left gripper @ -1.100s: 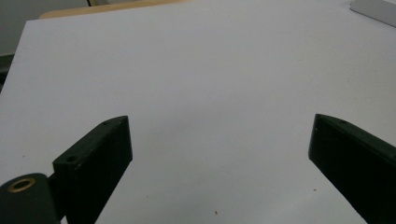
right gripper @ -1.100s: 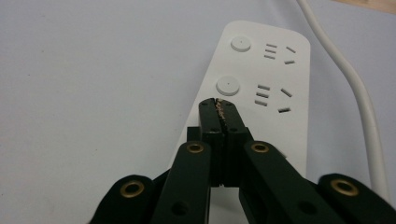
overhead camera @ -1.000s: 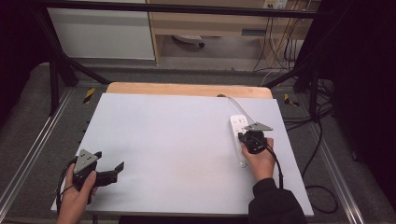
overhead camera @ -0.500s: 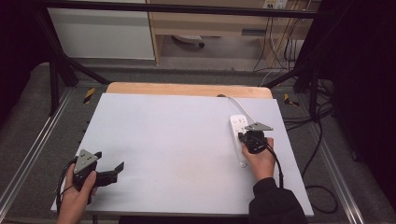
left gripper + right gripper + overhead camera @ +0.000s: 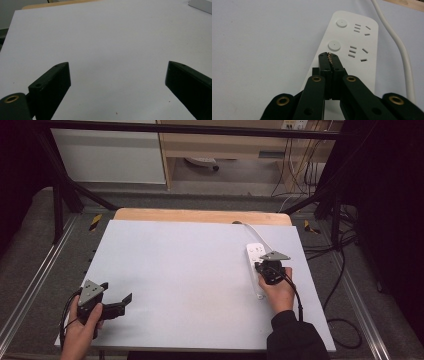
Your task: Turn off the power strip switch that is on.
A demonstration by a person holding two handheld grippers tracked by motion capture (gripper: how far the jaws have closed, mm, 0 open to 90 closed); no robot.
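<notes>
Power strip (image 5: 256, 265), white, lies on the right part of the pale table (image 5: 190, 270) in the high view, running lengthwise away from the person, its white cable (image 5: 250, 231) curving off from the far end toward the wooden edge (image 5: 200, 215). The right gripper (image 5: 270, 270) sits over the strip's middle, held by the right hand (image 5: 279, 292) coming in from below; the strip's near end pokes out beside the hand. The left gripper (image 5: 125, 302) rests near the table's near-left corner in the left hand (image 5: 82, 327), well apart from the strip, its jaws spread and pointing right across bare tabletop.

Left gripper view: the two black jaws stand wide apart with nothing between them, only plain table (image 5: 105, 37) ahead. A pale corner of the strip (image 5: 201, 5) shows at the top right, far off.

Right gripper view: the right gripper (image 5: 329, 57) has its jaws pressed together, pinching nothing, with their tips down over the strip (image 5: 362, 72) just below the second round button (image 5: 334, 46); whether the tips touch the surface cannot be told. A first button (image 5: 341, 23) lies farther on, each button with a set of socket slots (image 5: 358, 52) to its right. The cable (image 5: 402, 55) runs along the strip's right side, just beside it.
</notes>
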